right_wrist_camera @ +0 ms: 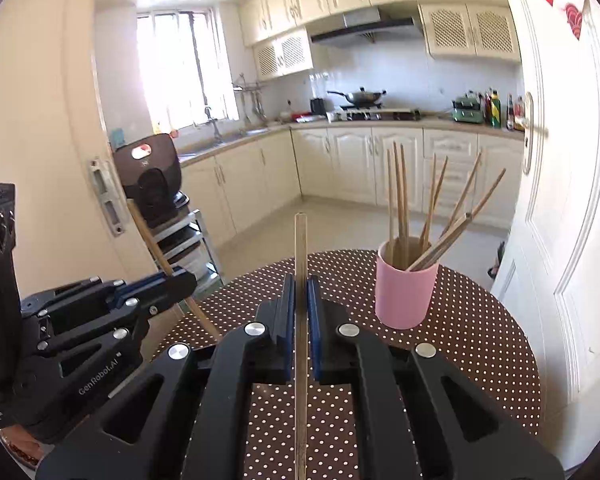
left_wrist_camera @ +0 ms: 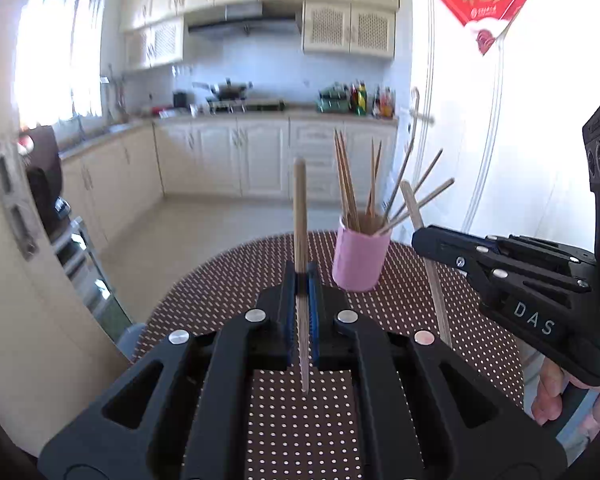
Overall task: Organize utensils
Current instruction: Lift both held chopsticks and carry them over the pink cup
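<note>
A pink cup [left_wrist_camera: 358, 260] [right_wrist_camera: 406, 294] stands upright on the round brown dotted table [left_wrist_camera: 228, 280] [right_wrist_camera: 480, 336], with several wooden chopsticks leaning in it. My left gripper [left_wrist_camera: 303, 276] [right_wrist_camera: 180, 280] is shut on one wooden chopstick [left_wrist_camera: 300, 216] [right_wrist_camera: 156, 248], held upright above the table, left of the cup. My right gripper [right_wrist_camera: 300, 284] [left_wrist_camera: 420, 240] is shut on another wooden chopstick [right_wrist_camera: 301, 280] [left_wrist_camera: 414, 208], also upright, just right of the cup in the left wrist view. A hand [left_wrist_camera: 556, 396] holds the right gripper's handle.
Behind the table lies an open kitchen floor with cream cabinets [right_wrist_camera: 356, 164] and a stove counter. A white door [right_wrist_camera: 560, 200] stands close on the right, a beige door frame [left_wrist_camera: 16, 200] on the left. A black appliance on a rack [right_wrist_camera: 156, 184] sits left of the table.
</note>
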